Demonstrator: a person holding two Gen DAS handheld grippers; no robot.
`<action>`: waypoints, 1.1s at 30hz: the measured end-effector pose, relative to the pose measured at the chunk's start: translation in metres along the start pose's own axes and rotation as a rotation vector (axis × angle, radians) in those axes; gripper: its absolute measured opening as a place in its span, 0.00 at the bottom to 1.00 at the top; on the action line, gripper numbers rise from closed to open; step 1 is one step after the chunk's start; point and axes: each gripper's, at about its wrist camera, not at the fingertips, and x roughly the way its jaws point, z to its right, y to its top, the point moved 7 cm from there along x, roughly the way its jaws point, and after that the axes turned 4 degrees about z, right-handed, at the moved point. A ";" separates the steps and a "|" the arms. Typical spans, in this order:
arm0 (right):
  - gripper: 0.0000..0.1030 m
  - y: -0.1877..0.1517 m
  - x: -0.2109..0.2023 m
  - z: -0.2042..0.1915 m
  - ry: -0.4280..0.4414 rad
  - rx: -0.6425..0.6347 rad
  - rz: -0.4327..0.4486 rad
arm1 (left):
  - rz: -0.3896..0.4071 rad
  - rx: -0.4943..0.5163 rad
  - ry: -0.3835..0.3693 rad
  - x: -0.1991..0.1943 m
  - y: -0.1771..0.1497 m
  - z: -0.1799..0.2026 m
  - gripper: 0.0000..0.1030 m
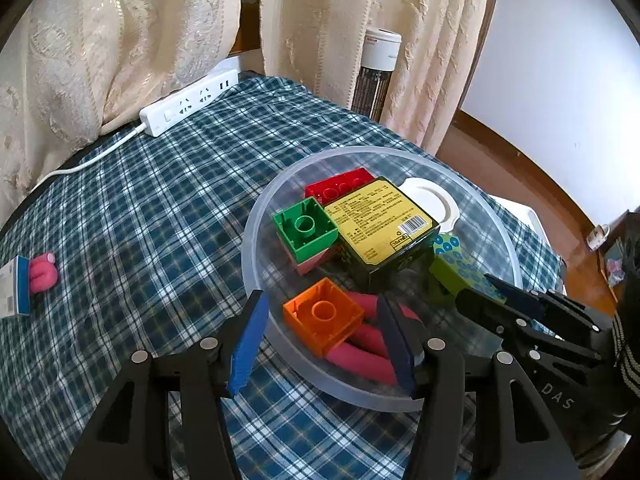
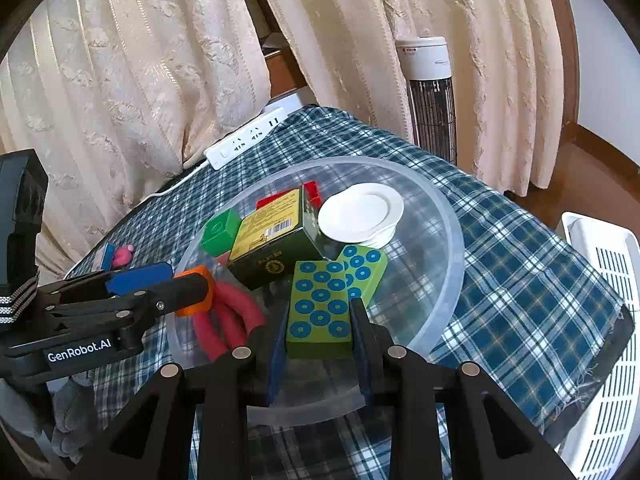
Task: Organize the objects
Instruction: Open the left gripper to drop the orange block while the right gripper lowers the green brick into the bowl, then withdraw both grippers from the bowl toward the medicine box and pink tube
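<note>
A wide clear bowl (image 1: 256, 216) sits on the checked cloth (image 1: 160, 200) and serves as the collecting place, so nearly everything already lies inside it. At its centre rests the dark box with the yellow label (image 1: 380, 224); a green block (image 1: 306, 228) sits at its nine o'clock, a red block (image 1: 340, 186) at eleven and a white lid (image 1: 434, 200) at two.

The left gripper (image 1: 324, 344) hangs over the near rim with its tongs apart, one pad either side of the orange block (image 1: 322, 316), which lies on a pink foam loop (image 1: 368, 356); the pads do not appear to press on it, which looks like a release.

The right gripper (image 2: 318, 344) has its tongs clamped on a green dotted block (image 2: 320, 308), held above the bowl, probably waiting for a gap.

Far out at nine o'clock on the cloth, a small pink piece (image 1: 42, 272) beside a blue-edged card (image 1: 18, 286) remains uncollected.
</note>
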 end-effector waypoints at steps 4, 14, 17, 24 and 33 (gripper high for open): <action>0.30 -0.001 0.000 -0.005 -0.009 -0.019 0.003 | 0.010 -0.005 -0.004 -0.004 0.000 -0.002 0.56; 0.30 -0.002 0.004 -0.020 0.006 -0.053 -0.011 | 0.030 -0.015 0.008 -0.016 -0.001 -0.010 0.56; 0.32 -0.003 0.005 -0.021 0.005 -0.050 -0.020 | 0.031 -0.025 0.014 -0.018 -0.003 -0.014 0.56; 0.39 -0.003 0.000 -0.025 -0.013 -0.058 -0.010 | 0.037 -0.042 0.017 -0.023 -0.006 -0.022 0.56; 0.52 0.000 -0.004 -0.039 -0.008 -0.061 0.005 | 0.051 -0.079 0.046 -0.032 -0.012 -0.040 0.64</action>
